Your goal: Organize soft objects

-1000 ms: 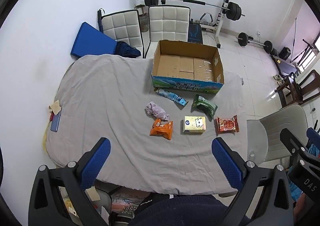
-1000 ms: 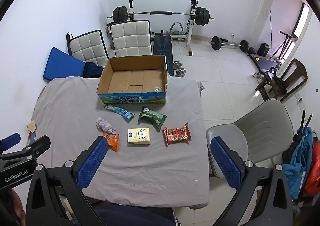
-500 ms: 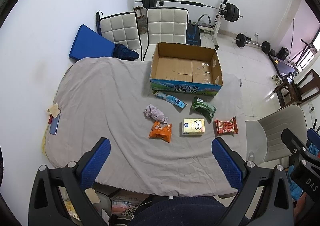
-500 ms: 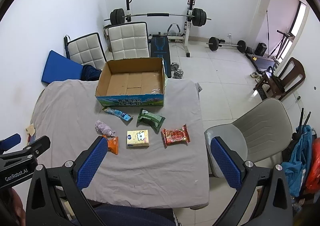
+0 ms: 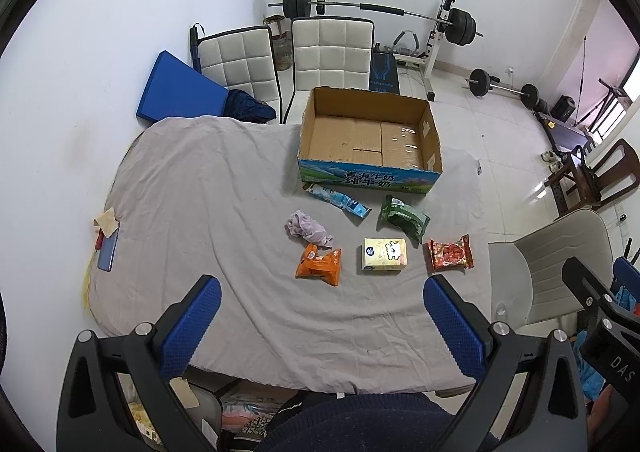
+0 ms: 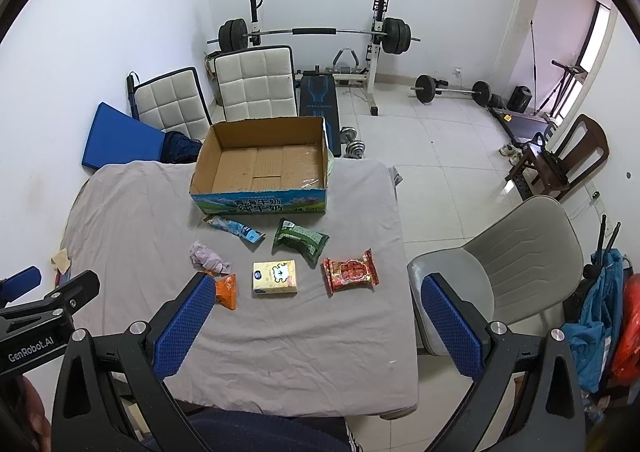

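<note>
Both grippers high above counter (image 5: 208, 188), jaws spread wide, nothing held. 6 soft items lie scattered just in front of empty cardboard box (image 5: 370, 150). Orange packet (image 5: 319, 263) nearer left gripper (image 5: 322, 326); red packet (image 6: 351, 271) nearer right gripper (image 6: 316, 322).

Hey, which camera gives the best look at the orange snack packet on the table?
The left wrist view: the orange snack packet lies fully in sight on the grey cloth, clear of both blue fingers. In the right wrist view a blue finger of the right gripper covers part of it.
</note>
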Tool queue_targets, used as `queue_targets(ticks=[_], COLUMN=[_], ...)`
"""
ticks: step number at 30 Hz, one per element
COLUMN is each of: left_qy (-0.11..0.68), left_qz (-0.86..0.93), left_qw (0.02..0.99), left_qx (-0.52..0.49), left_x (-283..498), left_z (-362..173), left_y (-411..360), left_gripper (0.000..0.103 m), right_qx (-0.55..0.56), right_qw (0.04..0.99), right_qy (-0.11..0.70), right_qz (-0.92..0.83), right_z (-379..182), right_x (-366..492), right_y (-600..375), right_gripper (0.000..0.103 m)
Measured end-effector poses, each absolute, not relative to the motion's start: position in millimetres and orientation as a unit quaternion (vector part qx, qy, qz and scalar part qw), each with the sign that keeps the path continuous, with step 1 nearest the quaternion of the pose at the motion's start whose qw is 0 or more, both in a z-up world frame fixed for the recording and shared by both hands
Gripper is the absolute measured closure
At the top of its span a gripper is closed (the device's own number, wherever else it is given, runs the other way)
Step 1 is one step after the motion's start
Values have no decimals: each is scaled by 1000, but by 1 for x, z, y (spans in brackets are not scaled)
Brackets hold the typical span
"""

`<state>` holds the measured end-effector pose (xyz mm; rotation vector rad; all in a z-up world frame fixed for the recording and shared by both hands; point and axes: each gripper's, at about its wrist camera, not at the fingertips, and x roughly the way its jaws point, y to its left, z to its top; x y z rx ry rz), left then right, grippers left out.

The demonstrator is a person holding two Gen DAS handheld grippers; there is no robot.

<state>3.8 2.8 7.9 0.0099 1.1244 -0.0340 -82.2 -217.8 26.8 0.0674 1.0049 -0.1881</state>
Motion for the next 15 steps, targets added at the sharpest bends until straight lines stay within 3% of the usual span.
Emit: queue_targets(ticks=[15], left_qy=[524], left_qz=[-15], left_qw=[851], left_qx=[6], left_x=[0], left_z=[13], left_y=[0], left_gripper=[0], right_qx=[34], right_qw=[873], right_qy=[477], right_qz=[-89], right_z=[31], right_x=[-84], right_y=[-219], right_gripper=[0])
